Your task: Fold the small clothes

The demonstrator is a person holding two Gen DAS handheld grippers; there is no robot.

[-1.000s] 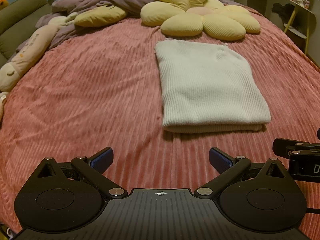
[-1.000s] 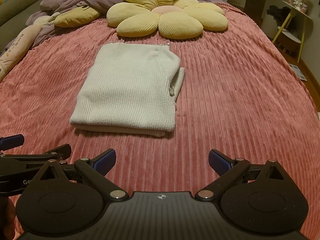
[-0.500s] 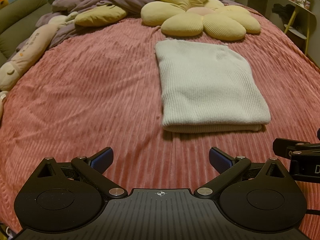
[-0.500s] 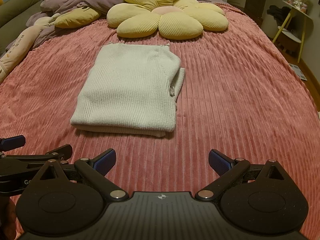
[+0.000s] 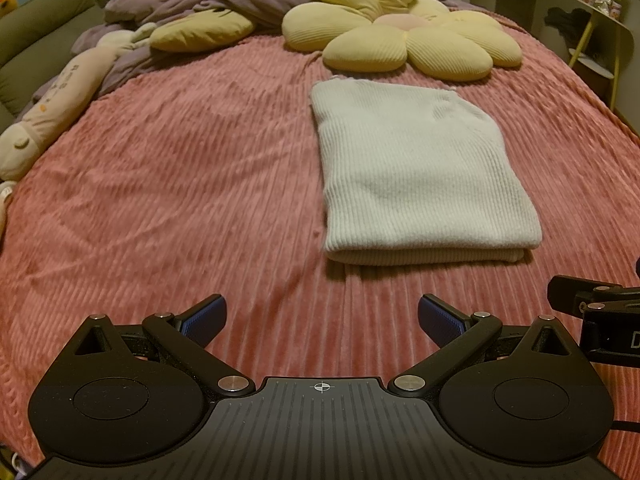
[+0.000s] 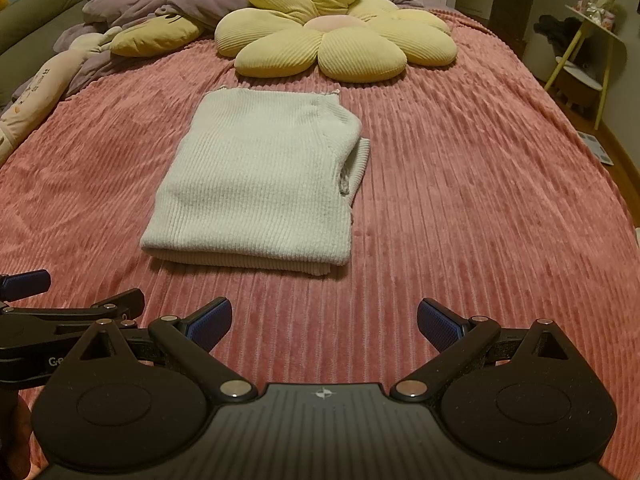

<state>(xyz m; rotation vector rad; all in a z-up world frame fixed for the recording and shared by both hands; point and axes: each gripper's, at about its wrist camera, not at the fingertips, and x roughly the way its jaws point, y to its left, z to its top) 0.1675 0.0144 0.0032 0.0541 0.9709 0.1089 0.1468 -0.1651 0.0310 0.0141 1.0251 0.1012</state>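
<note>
A white ribbed knit garment (image 5: 420,168) (image 6: 260,184) lies folded into a flat rectangle on the pink ribbed bedspread (image 5: 180,200) (image 6: 480,200). Its doubled edge faces me, and a sleeve or cuff peeks out on its right side. My left gripper (image 5: 322,318) hovers open short of the garment's near edge, slightly to its left, with nothing between the blue pads. My right gripper (image 6: 324,322) is also open and empty, just short of the garment's near right corner. Each gripper shows at the edge of the other's view.
A yellow flower-shaped cushion (image 5: 400,36) (image 6: 336,36) lies just beyond the garment. A purple duvet (image 5: 208,4), a yellow pillow (image 5: 200,32) and a long plush toy (image 5: 52,112) sit at the far left. A yellow side table (image 6: 592,52) stands off the bed's right.
Almost nothing has moved. Both grippers stay open and in nearly the same place, with only a slight drift of the views; the garment lies as before.
</note>
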